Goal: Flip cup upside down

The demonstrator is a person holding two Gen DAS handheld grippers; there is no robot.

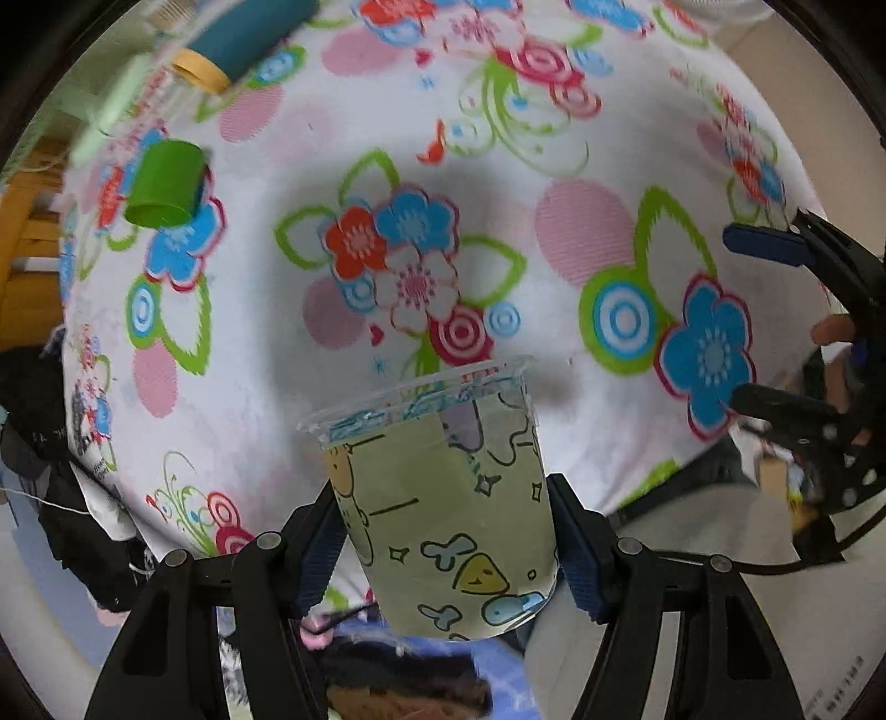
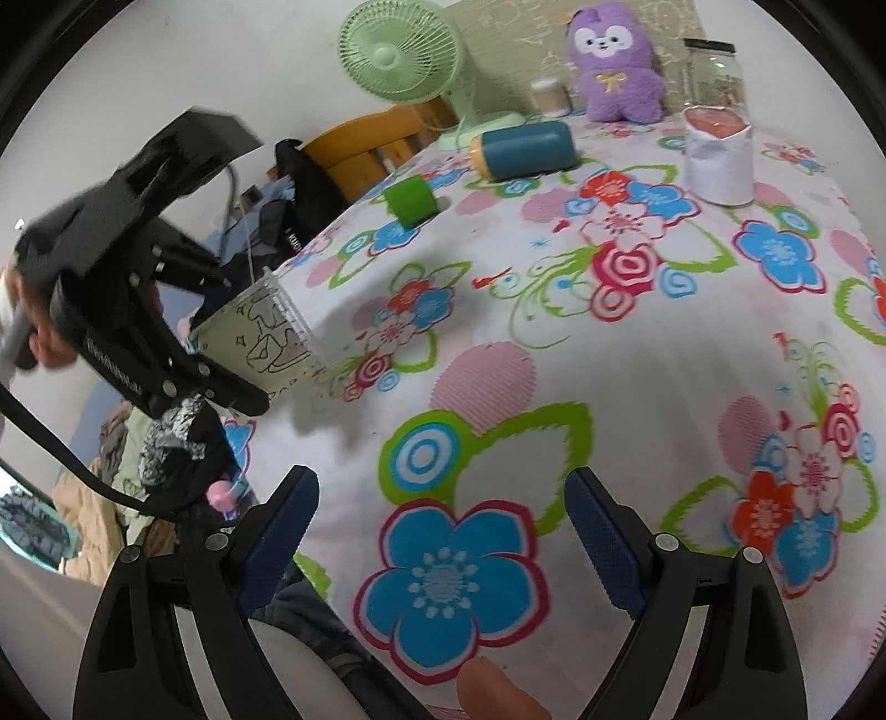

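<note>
1. Contents: clear plastic cup with pale green cartoon-printed sleeve (image 1: 443, 509) appeared empty.
2. Left gripper (image 1: 448, 548) clamped the cup's sides, holding it tilted above the floral tablecloth (image 1: 554, 138).
3. Right gripper (image 2: 443, 548) stood wide apart, holding nothing.

The cup's (image 1: 443, 509) base is hidden between the left gripper's fingers (image 1: 318, 545). The teal bottle (image 1: 243, 36) is motion-blurred and cut by the far edge. The glass jar's (image 2: 711, 69) contents are indistinct.

Bare floral cloth (image 2: 637, 399) ahead; green cap (image 2: 411, 202), bottle (image 2: 523, 149) far back.
</note>
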